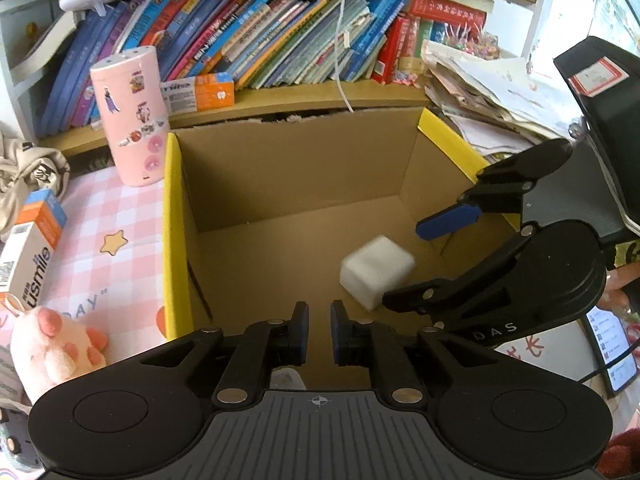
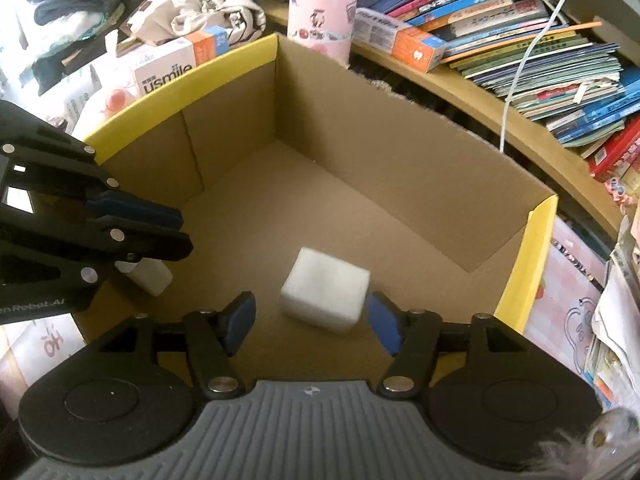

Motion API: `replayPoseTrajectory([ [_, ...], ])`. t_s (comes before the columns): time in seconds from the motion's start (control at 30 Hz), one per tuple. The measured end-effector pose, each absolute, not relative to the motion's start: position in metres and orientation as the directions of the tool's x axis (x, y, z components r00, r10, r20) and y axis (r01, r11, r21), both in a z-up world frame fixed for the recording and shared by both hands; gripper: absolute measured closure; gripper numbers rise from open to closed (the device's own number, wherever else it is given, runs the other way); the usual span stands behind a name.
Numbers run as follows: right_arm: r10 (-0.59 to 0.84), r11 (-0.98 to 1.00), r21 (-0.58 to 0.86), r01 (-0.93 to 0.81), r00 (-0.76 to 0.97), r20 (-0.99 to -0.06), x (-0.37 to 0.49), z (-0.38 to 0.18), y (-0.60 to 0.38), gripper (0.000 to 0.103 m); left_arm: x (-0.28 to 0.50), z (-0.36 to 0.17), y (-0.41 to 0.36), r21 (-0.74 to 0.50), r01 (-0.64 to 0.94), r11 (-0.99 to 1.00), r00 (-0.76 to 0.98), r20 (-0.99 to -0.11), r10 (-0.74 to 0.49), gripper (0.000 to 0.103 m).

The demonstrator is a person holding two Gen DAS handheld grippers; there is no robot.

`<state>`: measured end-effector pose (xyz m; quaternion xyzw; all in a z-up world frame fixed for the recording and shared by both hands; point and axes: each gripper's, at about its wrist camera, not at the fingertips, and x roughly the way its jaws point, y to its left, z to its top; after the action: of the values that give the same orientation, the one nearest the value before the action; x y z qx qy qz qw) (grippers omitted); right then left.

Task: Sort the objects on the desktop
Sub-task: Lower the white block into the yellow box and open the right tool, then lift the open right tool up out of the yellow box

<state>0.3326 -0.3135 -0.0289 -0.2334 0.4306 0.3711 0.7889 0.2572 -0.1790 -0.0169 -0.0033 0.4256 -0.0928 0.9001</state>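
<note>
An open cardboard box (image 1: 174,240) (image 2: 536,248) with yellow rims fills both views. A white foam block (image 1: 372,268) (image 2: 324,292), blurred, sits low inside it on the floor's near right. My right gripper (image 2: 311,300) (image 1: 402,266) hangs over it, open, with the block between its blue pads and a clear gap at the left pad. My left gripper (image 1: 319,312) (image 2: 184,232) is over the box's near side, its jaws a narrow slit apart with nothing between them. A second small white piece (image 2: 148,276) lies on the box floor under it.
A pink stickered canister (image 1: 128,120) (image 2: 320,4) and a usmile carton (image 1: 32,248) (image 2: 168,68) stand left of the box on a pink checked mat. A plush paw (image 1: 56,344) lies near left. Shelved books (image 1: 280,32) and a paper stack (image 1: 480,92) crowd the back and right.
</note>
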Motion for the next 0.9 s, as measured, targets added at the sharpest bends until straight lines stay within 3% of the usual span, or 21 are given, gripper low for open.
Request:
replayPoseTrajectory([
  [0.13, 0.411, 0.628, -0.044, -0.777, 0.38, -0.829, 0.327, -0.022, -0.317, 0.037, 0.251, -0.01, -0.179, -0.088, 0.165, 0.982, 0.649, -0.74, -0.175, 0.073],
  [0.17, 0.416, 0.632, -0.047, -0.773, 0.39, -0.821, 0.325, -0.02, -0.318, 0.036, 0.25, -0.008, -0.18, -0.078, 0.16, 0.984, 0.659, -0.734, -0.165, 0.062],
  [0.27, 0.43, 0.649, -0.056, -0.758, 0.427, -0.796, 0.319, -0.013, -0.322, 0.031, 0.243, -0.001, -0.182, -0.041, 0.134, 0.99, 0.697, -0.707, -0.124, 0.044],
  [0.57, 0.495, 0.696, -0.014, -0.718, 0.495, -0.714, 0.297, 0.012, -0.336, 0.029, 0.221, 0.023, -0.173, -0.029, 0.068, 0.997, 0.766, -0.638, -0.071, 0.027],
  [0.9, 0.512, 0.745, 0.038, -0.666, 0.535, -0.672, 0.27, 0.017, -0.345, 0.028, 0.191, 0.035, -0.167, -0.034, 0.017, 0.999, 0.8, -0.6, -0.034, 0.017],
])
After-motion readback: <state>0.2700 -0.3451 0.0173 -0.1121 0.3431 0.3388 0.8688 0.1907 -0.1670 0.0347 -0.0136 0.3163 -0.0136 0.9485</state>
